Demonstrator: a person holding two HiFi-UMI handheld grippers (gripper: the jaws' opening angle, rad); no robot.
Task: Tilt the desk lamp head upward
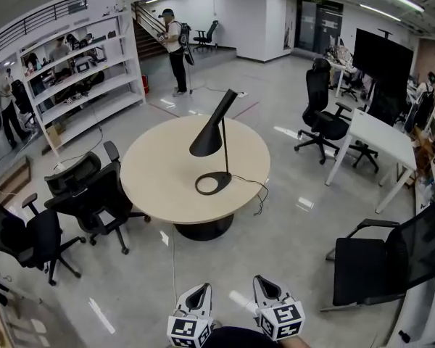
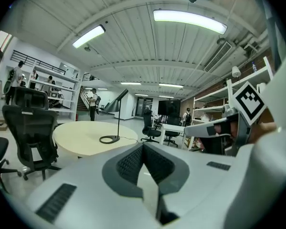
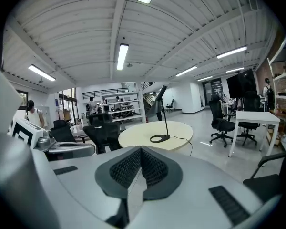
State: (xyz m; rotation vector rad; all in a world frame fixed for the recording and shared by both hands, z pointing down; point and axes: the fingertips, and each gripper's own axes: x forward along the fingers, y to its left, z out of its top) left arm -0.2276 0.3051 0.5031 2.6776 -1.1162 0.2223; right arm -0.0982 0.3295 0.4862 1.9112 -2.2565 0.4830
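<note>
A black desk lamp (image 1: 209, 138) stands on a round beige table (image 1: 159, 172), its cone-shaped head slanting down to the left above a ring base (image 1: 213, 183). Both grippers are far from it, low at the near edge of the head view. My left gripper (image 1: 198, 290) is shut with nothing between its pads, and my right gripper (image 1: 266, 285) is shut and empty too. The left gripper view shows the lamp (image 2: 118, 99) small and distant beyond the closed left gripper (image 2: 143, 147). In the right gripper view the lamp (image 3: 161, 92) stands ahead past the closed right gripper (image 3: 141, 149).
Black office chairs (image 1: 94, 191) crowd the table's left side, and another chair (image 1: 391, 256) stands at the near right. A white desk (image 1: 380, 140) is at the right, white shelves (image 1: 80, 71) at the back left. The lamp's cable (image 1: 257, 191) hangs off the table's right edge. A person (image 1: 176, 49) stands far behind.
</note>
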